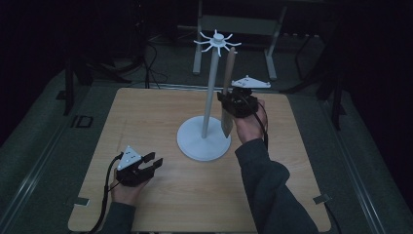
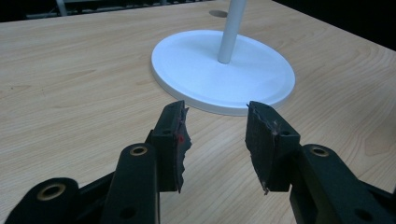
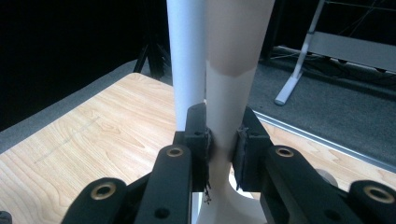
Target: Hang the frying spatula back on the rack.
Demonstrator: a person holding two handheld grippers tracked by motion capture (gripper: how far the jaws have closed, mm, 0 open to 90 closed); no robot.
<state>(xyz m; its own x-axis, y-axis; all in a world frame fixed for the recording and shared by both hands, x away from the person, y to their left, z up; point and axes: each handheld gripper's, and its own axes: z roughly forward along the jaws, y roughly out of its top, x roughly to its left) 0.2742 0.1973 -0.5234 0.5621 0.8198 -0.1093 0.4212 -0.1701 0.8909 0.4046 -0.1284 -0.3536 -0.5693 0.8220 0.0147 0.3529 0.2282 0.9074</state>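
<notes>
A white stand rises from a round base (image 1: 203, 139) near the table's middle, its pole (image 1: 209, 97) topped by a crown of hooks (image 1: 217, 41). My right gripper (image 1: 229, 100) is just right of the pole, shut on an upright utensil (image 1: 229, 68) with a tan handle above and a white blade below. In the right gripper view the jaws (image 3: 223, 140) clamp the utensil's white neck (image 3: 233, 60), with the pole (image 3: 186, 60) close behind it. My left gripper (image 1: 153, 160) rests low at the front left, open and empty. Its jaws (image 2: 217, 135) point at the base (image 2: 224, 70).
The light wooden table (image 1: 146, 117) has bare room to the left and front of the stand. Beyond its far edge stands a grey metal frame (image 1: 234, 29) on dark floor, with cables (image 1: 151, 68) at the back left.
</notes>
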